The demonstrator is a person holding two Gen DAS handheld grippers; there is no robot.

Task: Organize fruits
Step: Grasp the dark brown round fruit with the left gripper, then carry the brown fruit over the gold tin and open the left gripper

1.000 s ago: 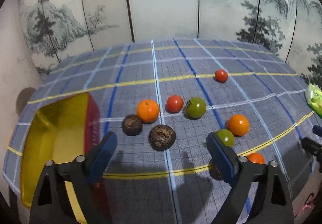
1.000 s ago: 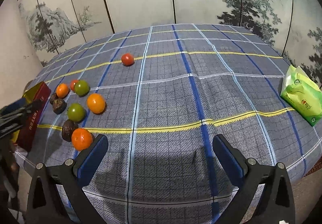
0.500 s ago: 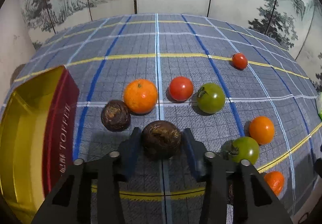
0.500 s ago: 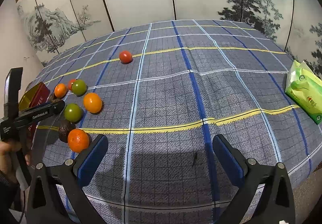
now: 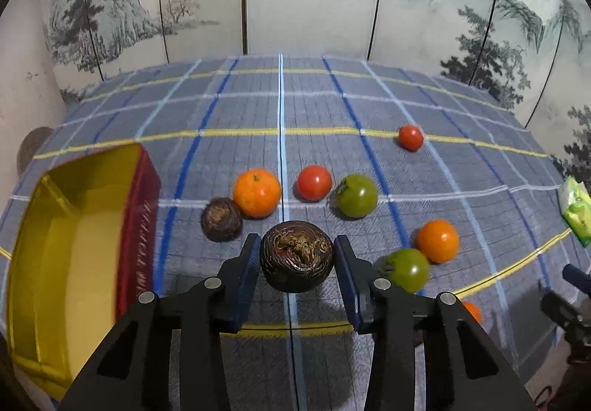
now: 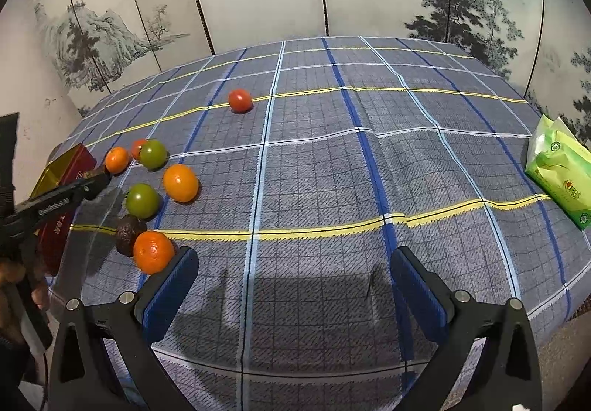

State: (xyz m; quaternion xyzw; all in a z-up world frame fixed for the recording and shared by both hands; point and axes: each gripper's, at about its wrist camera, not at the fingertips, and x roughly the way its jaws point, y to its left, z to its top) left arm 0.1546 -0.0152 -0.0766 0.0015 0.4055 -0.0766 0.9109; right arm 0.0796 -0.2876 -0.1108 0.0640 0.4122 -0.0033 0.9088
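Left gripper [image 5: 297,259] has just been closing and now pinches the dark brown wrinkled round fruit [image 5: 296,254], raised off the plaid cloth [image 5: 424,174] beside the gold-lined red tin [image 5: 74,245]. Right gripper [image 6: 295,281] stands spread, empty. Risk: the round fruit could roll out of the flat pads [image 5: 247,274] in transit.

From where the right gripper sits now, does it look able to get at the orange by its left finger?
Probably yes. The right gripper is open and empty, and the orange lies just outside its left finger. Only the dark fruit touching its far side might get nudged.
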